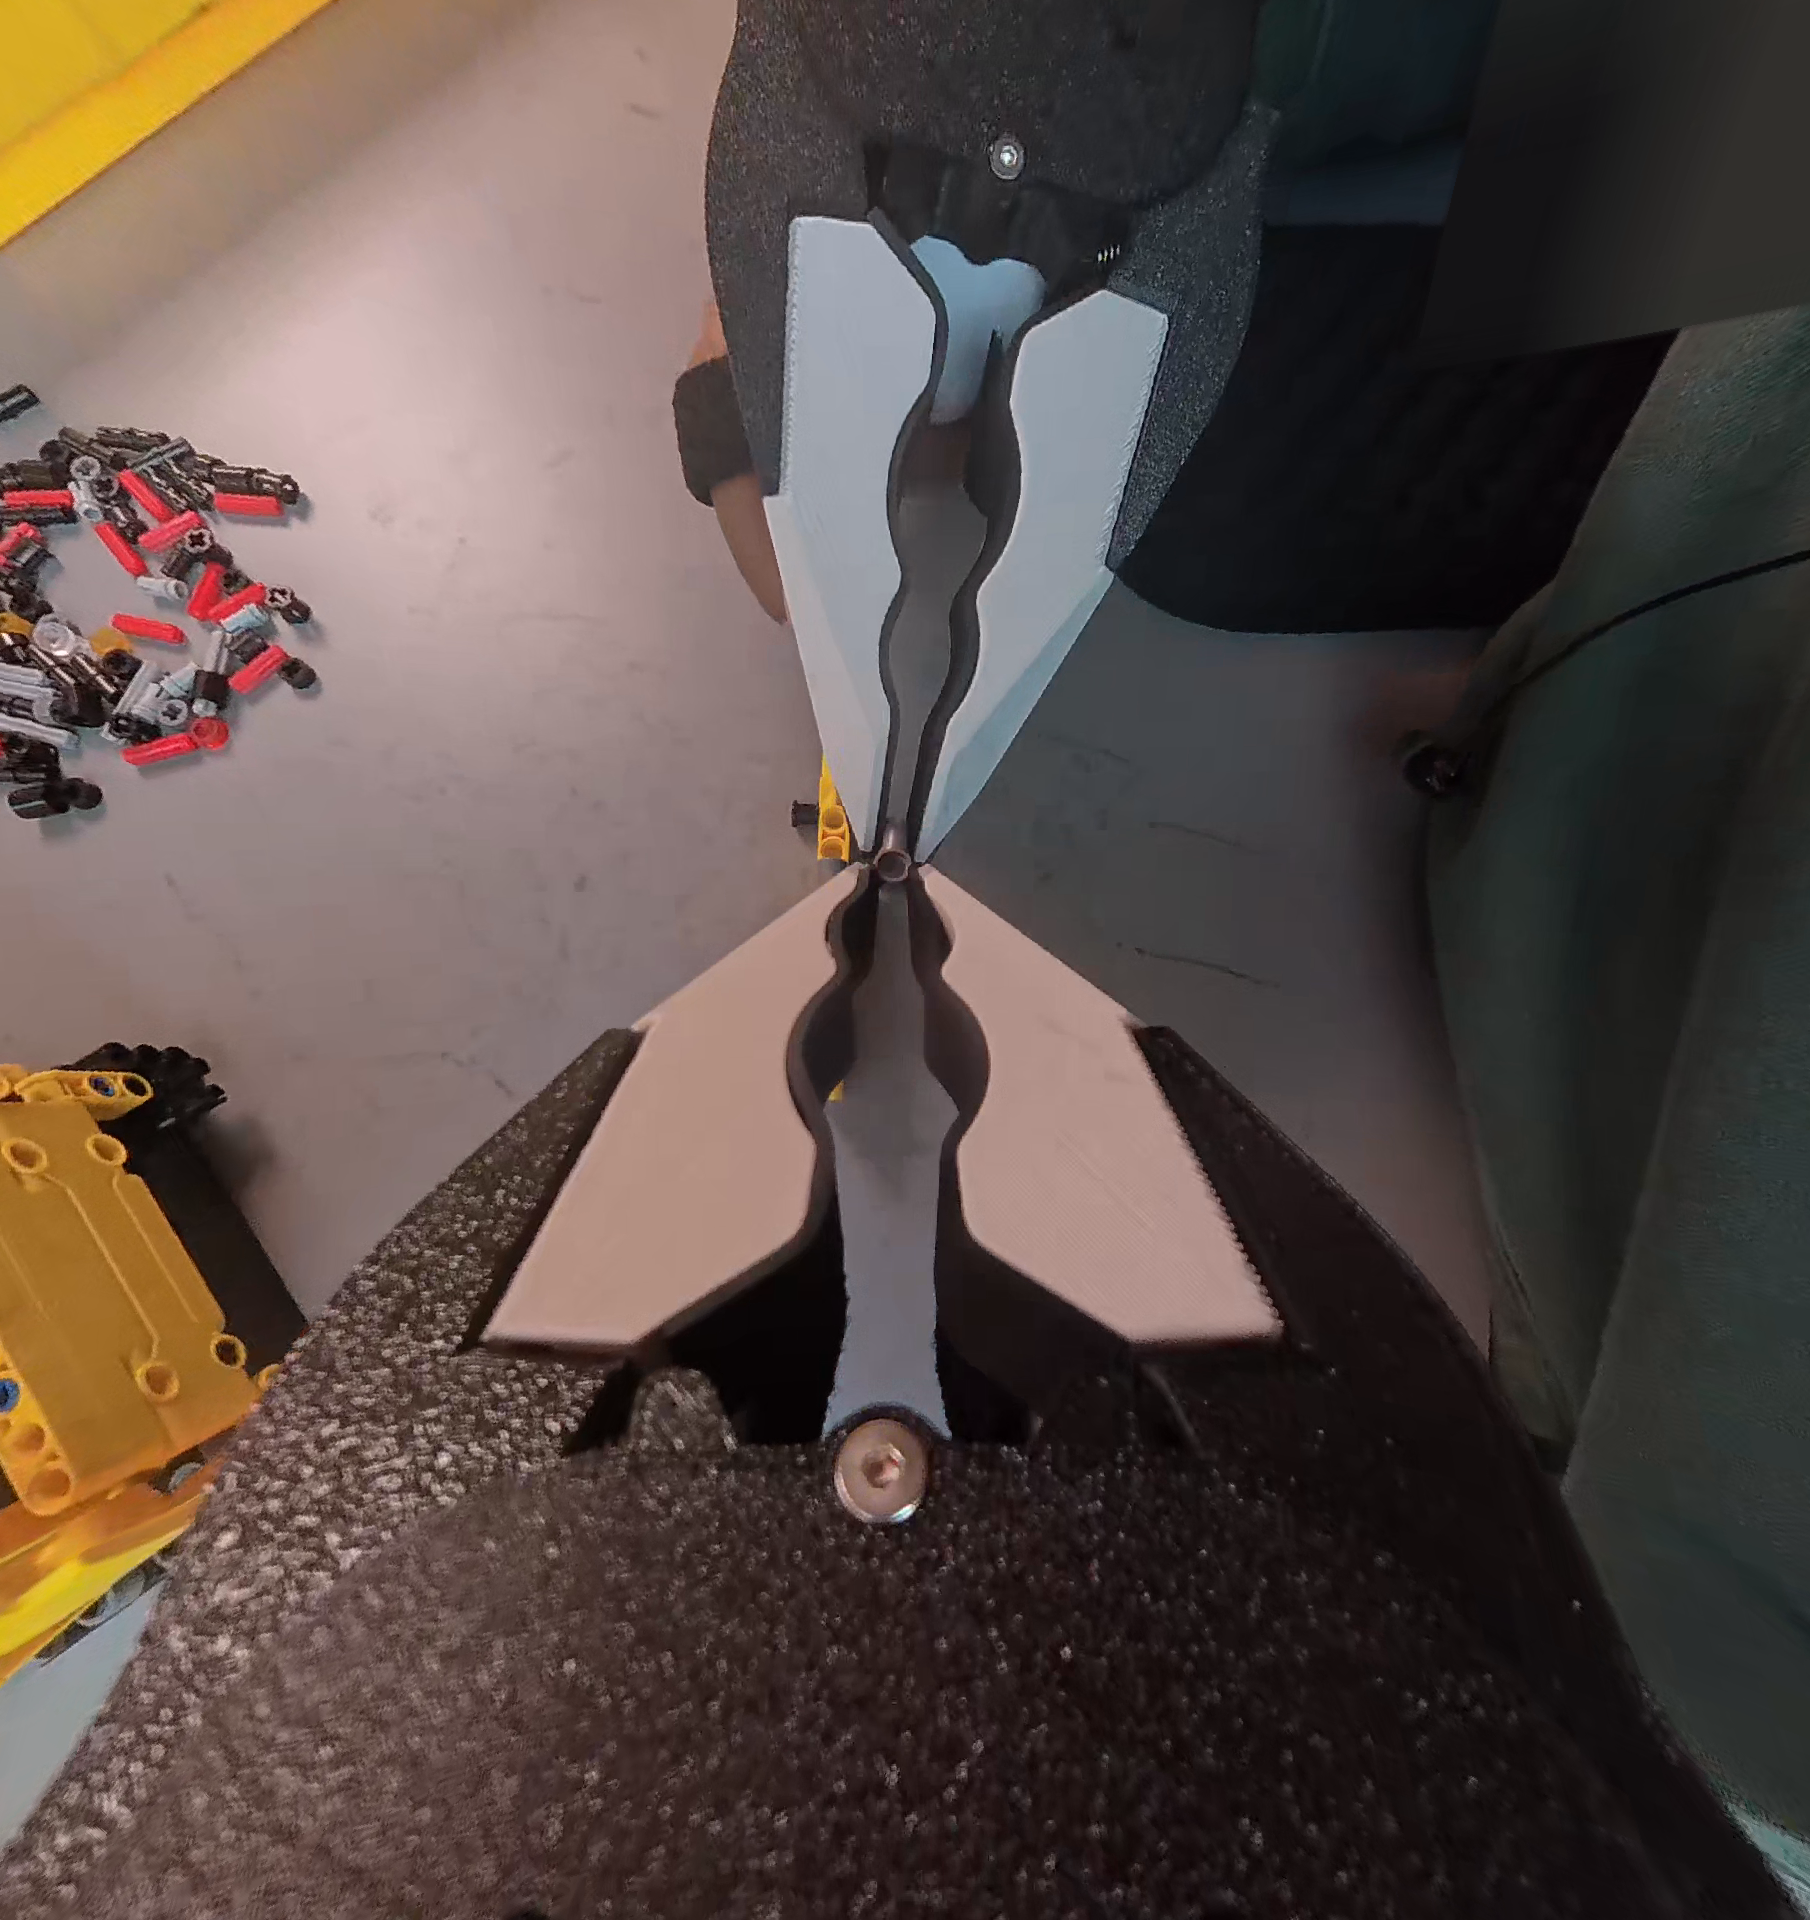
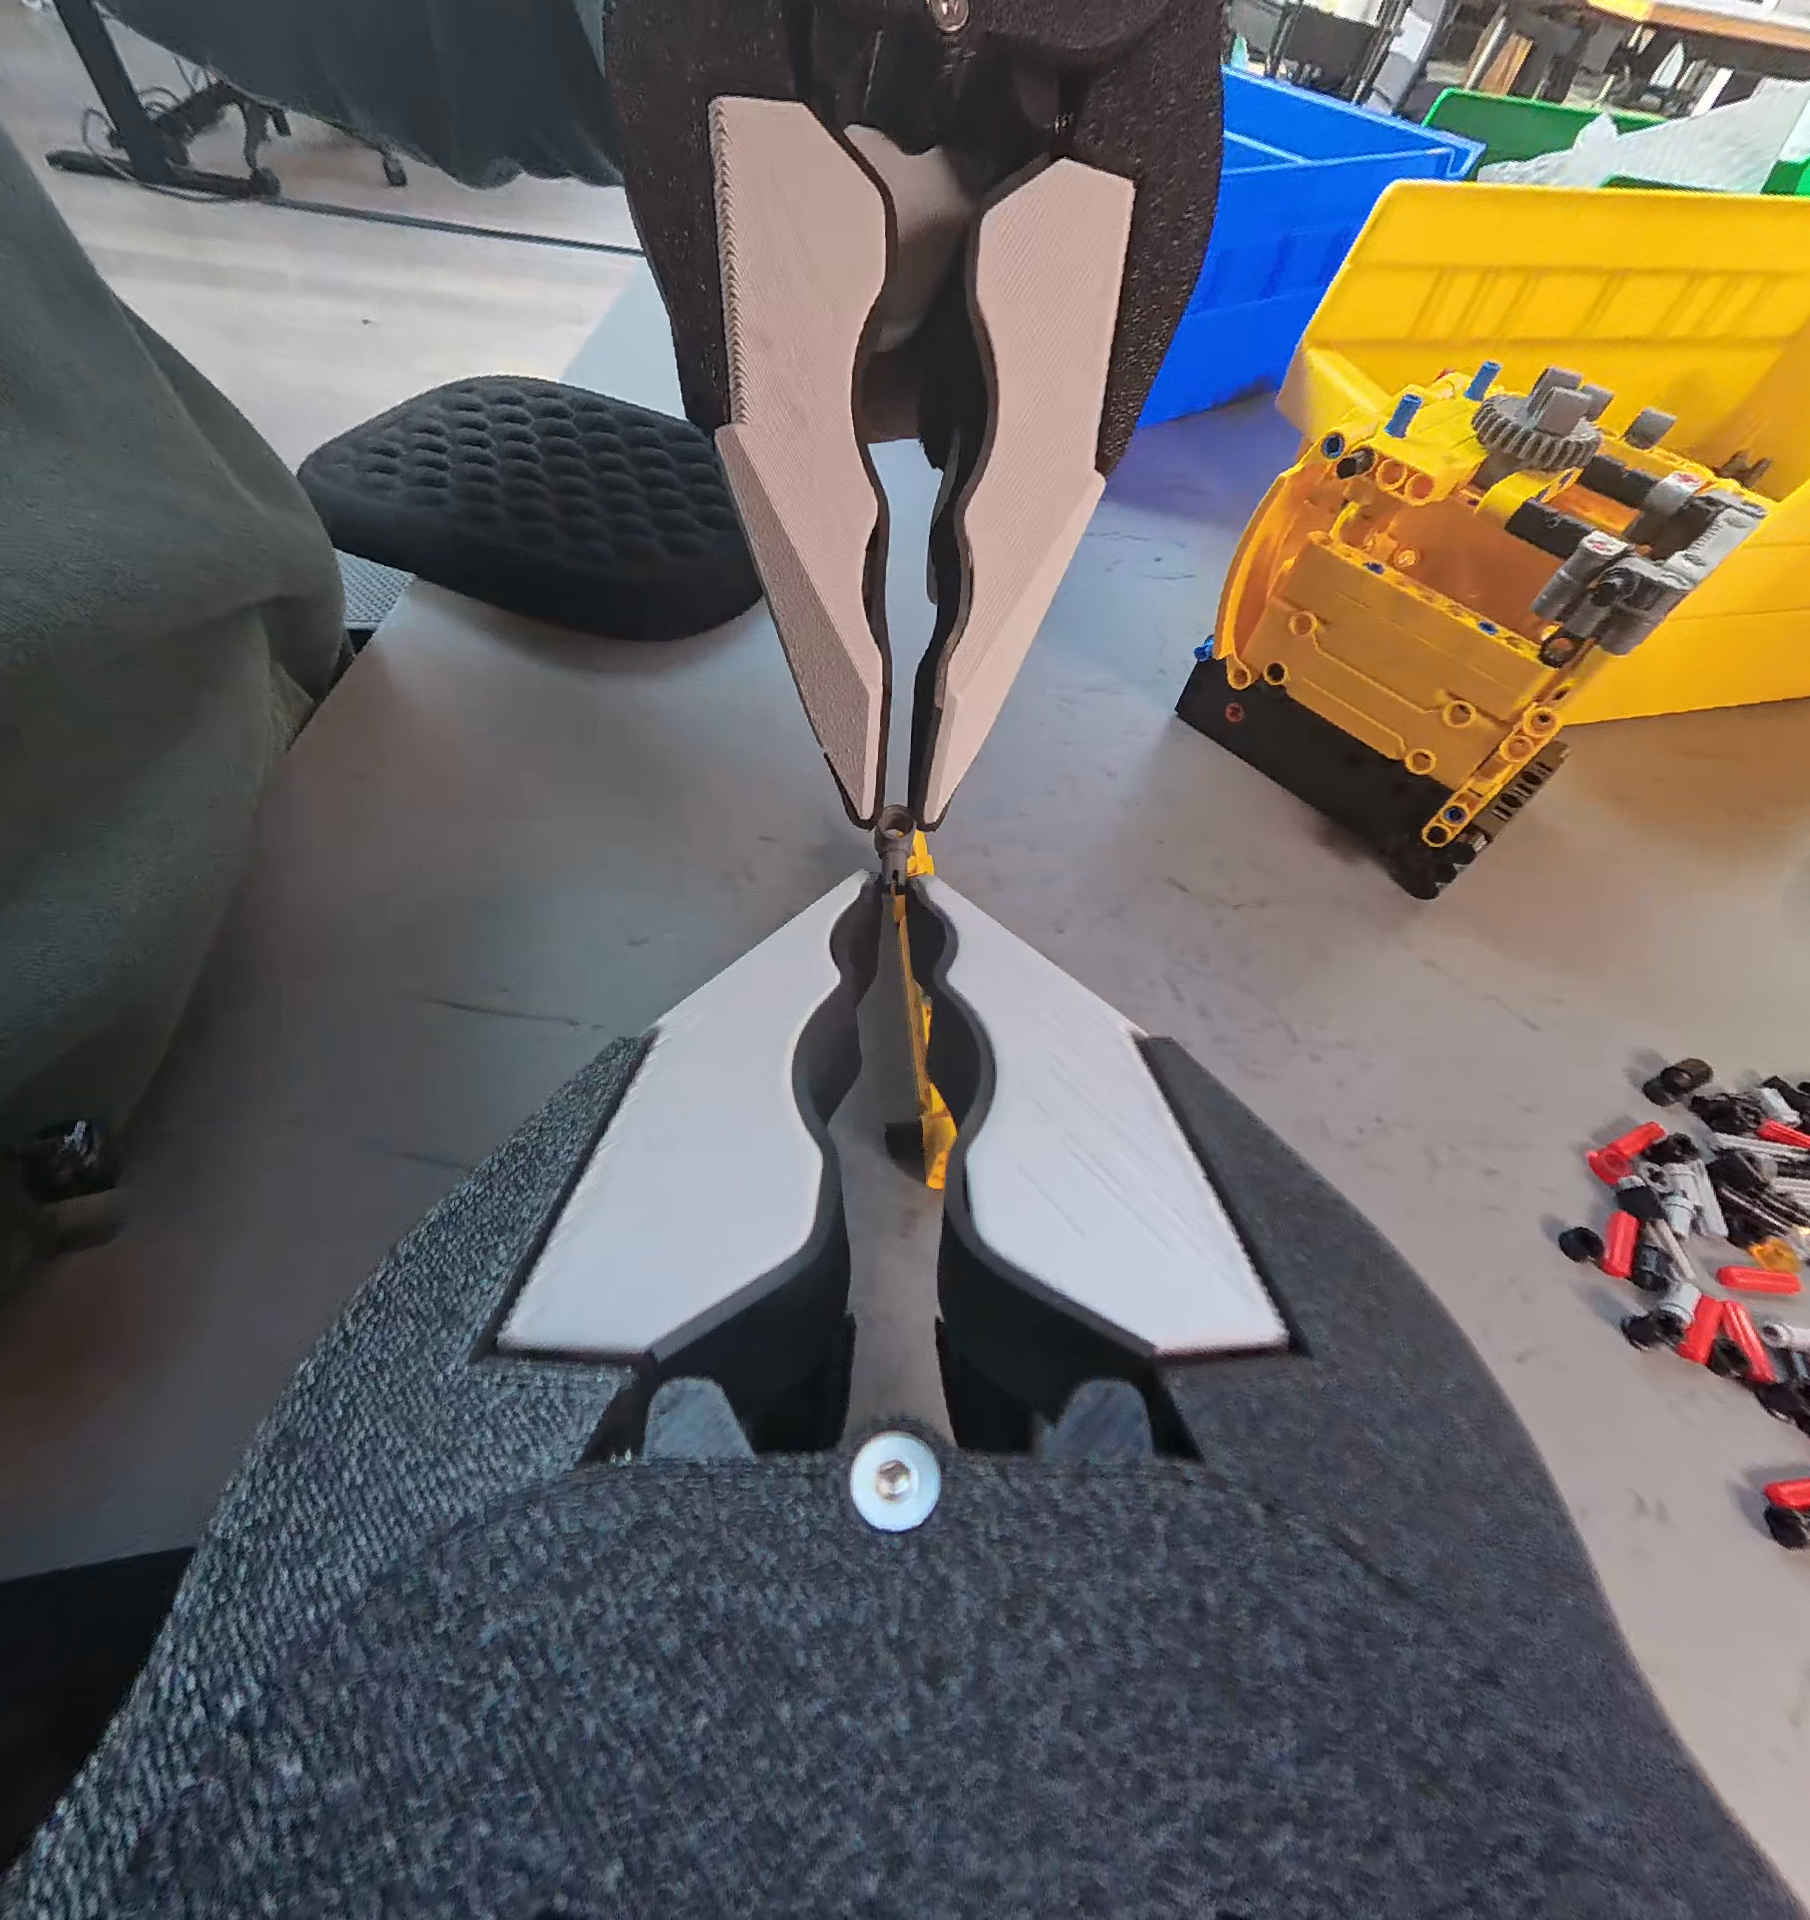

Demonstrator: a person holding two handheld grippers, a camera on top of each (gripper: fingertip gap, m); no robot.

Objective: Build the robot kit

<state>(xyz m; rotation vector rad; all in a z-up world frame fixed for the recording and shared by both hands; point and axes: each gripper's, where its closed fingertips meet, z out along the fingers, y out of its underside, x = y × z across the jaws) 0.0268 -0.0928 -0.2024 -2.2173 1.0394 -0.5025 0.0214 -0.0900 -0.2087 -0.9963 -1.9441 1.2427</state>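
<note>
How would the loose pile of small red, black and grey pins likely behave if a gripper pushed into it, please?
The pile of pins would probably scatter, since the pieces lie loose on the table. Most look cylindrical, so some may roll. Being small plastic, they seem light and stiff.

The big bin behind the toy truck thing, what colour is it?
Bright yellow bin, seen best in the right wrist view, behind the yellow brick model.

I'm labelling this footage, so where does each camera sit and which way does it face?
Left wrist view: on the left tool, looking down across the grey table; it clamps a dark pin; a hand shows behind.
Right wrist view: on the right tool, facing oppositely toward a yellow bin; it clamps a yellow beam.
Shared: both tools tip to tip, loose parts pile, yellow model.
</note>
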